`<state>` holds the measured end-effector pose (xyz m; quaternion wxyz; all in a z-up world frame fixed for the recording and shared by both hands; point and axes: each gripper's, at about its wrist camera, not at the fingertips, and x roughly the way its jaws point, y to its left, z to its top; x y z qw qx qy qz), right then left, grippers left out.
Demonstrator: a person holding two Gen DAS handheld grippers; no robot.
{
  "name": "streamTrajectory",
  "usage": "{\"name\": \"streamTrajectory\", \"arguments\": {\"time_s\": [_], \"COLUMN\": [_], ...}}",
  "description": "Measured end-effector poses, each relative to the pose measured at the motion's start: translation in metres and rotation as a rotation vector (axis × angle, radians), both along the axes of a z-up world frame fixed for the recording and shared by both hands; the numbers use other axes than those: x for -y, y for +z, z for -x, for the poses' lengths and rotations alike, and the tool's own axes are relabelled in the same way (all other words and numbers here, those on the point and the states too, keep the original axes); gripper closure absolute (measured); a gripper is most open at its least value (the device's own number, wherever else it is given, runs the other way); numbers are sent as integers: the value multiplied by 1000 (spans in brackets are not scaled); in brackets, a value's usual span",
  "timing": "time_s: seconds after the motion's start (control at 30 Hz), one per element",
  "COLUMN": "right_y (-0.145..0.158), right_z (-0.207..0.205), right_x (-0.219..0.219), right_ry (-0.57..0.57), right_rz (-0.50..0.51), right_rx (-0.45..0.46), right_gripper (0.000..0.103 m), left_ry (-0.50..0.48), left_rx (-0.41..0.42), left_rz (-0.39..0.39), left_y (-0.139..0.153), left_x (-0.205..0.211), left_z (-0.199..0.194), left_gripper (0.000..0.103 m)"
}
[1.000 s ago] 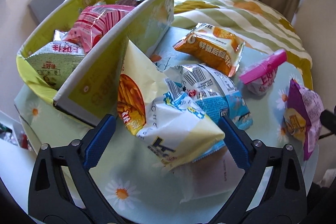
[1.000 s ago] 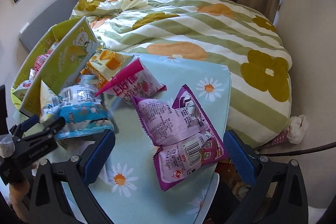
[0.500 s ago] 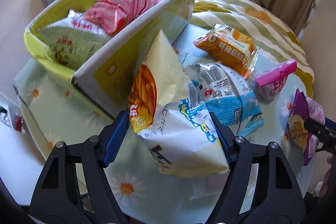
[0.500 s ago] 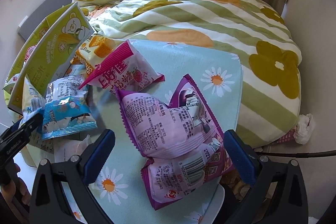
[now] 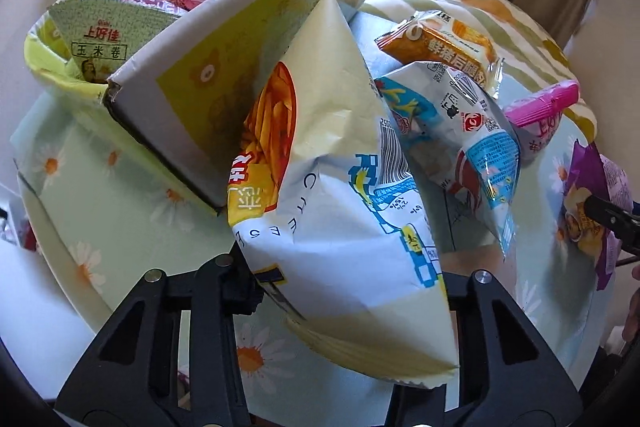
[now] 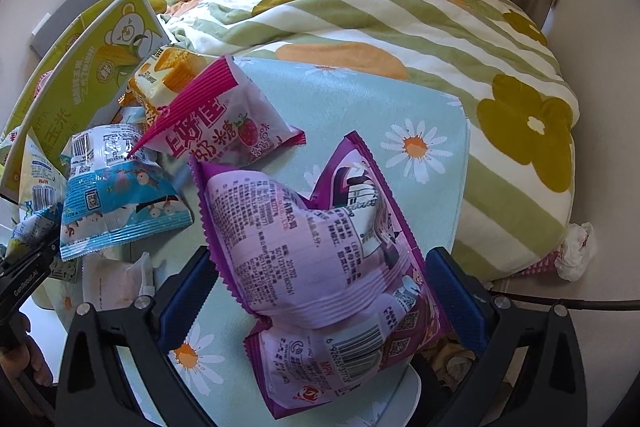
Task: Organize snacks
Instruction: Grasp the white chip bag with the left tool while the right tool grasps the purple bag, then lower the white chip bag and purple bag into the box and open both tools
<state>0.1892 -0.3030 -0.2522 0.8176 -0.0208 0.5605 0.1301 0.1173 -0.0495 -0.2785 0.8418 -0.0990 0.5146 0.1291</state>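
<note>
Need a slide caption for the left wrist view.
Left gripper shut on a pale yellow chip bag beside the green snack box.

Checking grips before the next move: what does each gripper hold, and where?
Left gripper clamps the cream chip bag at its lower end. Right gripper holds nothing.

We see a round table under a pale green daisy-print cloth (image 6: pixel 400 115) — on it, at the frame's left, a yellow-green cardboard box (image 6: pixel 92 75), then an orange packet (image 6: pixel 168 71), a pink strawberry packet (image 6: pixel 224 131), a blue-and-white packet (image 6: pixel 112 203) and a purple foil bag (image 6: pixel 304 247).
</note>
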Motion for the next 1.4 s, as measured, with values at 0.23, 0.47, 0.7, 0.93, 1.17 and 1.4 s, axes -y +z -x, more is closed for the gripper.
{"name": "streamTrajectory", "arguments": {"time_s": [0.23, 0.47, 0.7, 0.93, 1.17, 1.4], "right_y": [-6, 10, 51, 102, 150, 186], "right_z": [3, 17, 37, 53, 53, 30], "right_x": [-2, -1, -5, -26, -75, -139], "right_ry": [1, -19, -31, -11, 39, 66], "right_rz": [6, -18, -52, -83, -129, -181], "right_rx": [-17, 7, 56, 127, 215, 269], "right_gripper": [36, 38, 38, 38, 38, 38], "left_ry": [-42, -76, -128, -195, -242, -236], "left_rx": [35, 75, 130, 206, 250, 251], "left_rz": [-20, -20, -20, -18, -15, -38], "left_y": [17, 40, 80, 135, 181, 208], "left_x": [6, 10, 12, 5, -21, -72], "left_z": [13, 23, 32, 41, 25, -9], "left_gripper": [65, 65, 65, 65, 65, 65]}}
